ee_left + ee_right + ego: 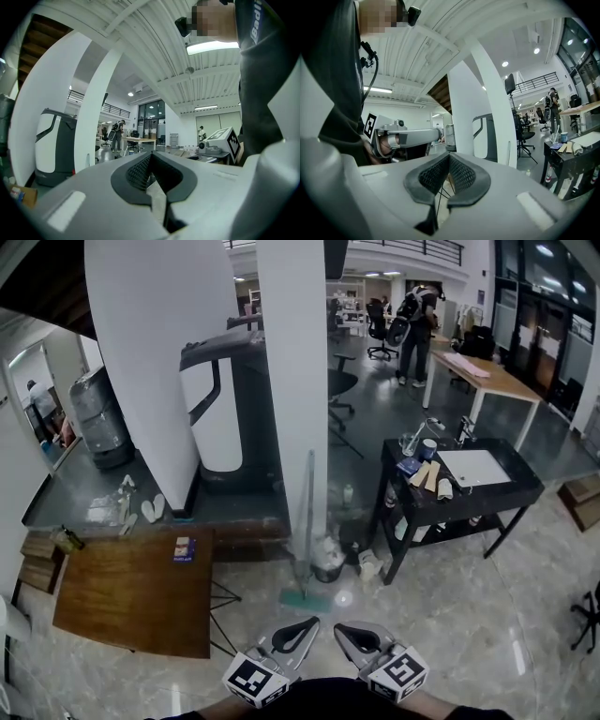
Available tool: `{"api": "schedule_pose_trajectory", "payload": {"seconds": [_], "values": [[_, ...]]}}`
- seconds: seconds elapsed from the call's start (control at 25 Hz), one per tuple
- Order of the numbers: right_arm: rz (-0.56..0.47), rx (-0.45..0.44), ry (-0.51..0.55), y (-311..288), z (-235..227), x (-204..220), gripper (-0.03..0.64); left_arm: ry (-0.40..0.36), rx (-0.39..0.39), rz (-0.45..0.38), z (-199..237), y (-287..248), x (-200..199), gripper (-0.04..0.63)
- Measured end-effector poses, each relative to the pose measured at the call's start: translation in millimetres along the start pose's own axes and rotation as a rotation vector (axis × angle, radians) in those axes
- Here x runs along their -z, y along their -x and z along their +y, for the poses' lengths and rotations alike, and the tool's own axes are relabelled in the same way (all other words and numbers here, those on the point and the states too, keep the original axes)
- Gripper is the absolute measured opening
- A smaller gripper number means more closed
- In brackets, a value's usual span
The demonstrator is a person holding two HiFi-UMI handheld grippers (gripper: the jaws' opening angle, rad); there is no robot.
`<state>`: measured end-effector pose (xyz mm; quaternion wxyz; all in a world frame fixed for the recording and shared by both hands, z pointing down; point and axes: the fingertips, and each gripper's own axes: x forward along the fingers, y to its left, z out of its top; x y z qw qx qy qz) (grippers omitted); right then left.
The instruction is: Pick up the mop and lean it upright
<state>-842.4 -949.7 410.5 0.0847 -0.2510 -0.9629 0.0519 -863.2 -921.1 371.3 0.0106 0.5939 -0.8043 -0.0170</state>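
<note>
The fingers of my left gripper [150,159] are pressed together on nothing; those of my right gripper [449,160] likewise. Both hang low before me. Ahead, well apart, the mop [305,599] stands upright against the white pillar [291,381], its head on the floor [450,615].

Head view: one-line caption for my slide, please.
Mop leans upright against the pillar; left gripper and right gripper low, fingers shut, empty.
</note>
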Motion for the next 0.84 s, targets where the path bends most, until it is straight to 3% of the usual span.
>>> {"api": "schedule_pose_trajectory", "payload": {"seconds": [0.84], "values": [[0.031,-0.004,-0.002,-9,1,5,0.003,-0.010,-0.002,0.011,7,4,9,0.015]]}}
